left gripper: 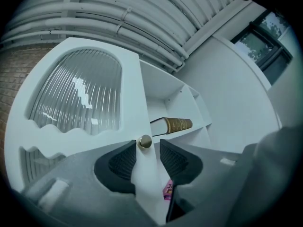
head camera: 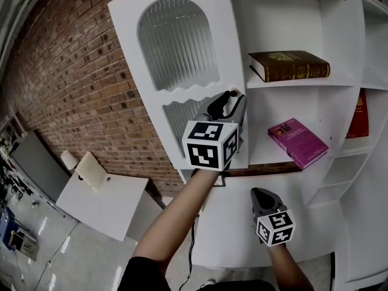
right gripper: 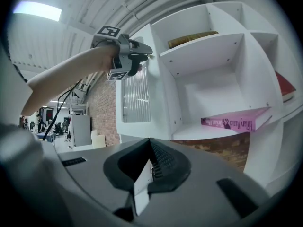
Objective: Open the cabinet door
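The white cabinet door [head camera: 176, 53], with arched ribbed glass, stands swung out from the shelves. Its small brass knob [head camera: 233, 93] sits on the door's free edge. My left gripper [head camera: 233, 100] is raised to that knob. In the left gripper view the knob [left gripper: 145, 142] lies between the fingertips of the left gripper [left gripper: 145, 157], whose jaws stand apart and clear of it, the door's edge running between them. My right gripper [head camera: 262, 196] hangs lower, in front of the bottom shelf, jaws shut on nothing [right gripper: 150, 162].
The shelves hold a brown book [head camera: 291, 65] on top, a pink book [head camera: 297, 141] below and a red book [head camera: 359, 117] at the right. A brick wall [head camera: 79, 83] runs left of the cabinet. A white table [head camera: 115, 208] with a paper roll [head camera: 91, 171] stands lower left.
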A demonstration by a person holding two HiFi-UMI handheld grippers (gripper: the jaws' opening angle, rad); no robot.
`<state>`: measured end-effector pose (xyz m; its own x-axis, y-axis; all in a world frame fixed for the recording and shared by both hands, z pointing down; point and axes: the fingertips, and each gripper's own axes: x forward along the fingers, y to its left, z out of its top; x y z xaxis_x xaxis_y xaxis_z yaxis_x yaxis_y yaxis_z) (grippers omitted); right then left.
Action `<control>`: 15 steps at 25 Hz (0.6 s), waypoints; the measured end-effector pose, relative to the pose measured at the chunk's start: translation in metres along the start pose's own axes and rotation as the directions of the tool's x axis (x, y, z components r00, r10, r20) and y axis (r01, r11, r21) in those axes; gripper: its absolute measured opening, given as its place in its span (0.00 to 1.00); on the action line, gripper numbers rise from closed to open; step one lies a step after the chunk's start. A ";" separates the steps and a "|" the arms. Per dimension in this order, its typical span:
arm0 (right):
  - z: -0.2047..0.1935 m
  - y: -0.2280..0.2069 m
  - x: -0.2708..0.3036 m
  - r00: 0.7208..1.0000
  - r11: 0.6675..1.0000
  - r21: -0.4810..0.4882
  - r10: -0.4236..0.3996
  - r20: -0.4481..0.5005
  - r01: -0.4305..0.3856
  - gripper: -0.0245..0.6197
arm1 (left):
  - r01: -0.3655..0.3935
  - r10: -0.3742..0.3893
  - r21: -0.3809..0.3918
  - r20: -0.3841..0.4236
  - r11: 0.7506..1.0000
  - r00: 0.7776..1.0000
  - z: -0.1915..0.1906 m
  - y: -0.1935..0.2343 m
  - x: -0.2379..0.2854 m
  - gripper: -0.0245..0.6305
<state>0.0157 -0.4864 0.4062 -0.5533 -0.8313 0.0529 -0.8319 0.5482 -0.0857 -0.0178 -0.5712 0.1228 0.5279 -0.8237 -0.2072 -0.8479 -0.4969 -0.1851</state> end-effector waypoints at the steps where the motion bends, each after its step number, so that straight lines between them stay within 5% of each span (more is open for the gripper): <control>1: 0.000 -0.001 0.000 1.000 1.000 0.008 -0.004 0.002 0.004 0.04 | -0.012 0.012 0.006 -0.003 1.000 1.000 0.001 0.001 0.002 0.27; 15: 0.007 -0.008 -0.001 1.000 0.999 -0.053 -0.009 0.011 0.009 0.04 | -0.173 0.174 0.068 -0.007 0.983 0.985 0.002 0.010 0.010 0.20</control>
<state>0.0234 -0.4910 0.4000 -0.5455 -0.8370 0.0424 -0.8381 0.5446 -0.0323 -0.0214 -0.5837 0.1166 0.3723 -0.8993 -0.2294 -0.9209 -0.3273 -0.2116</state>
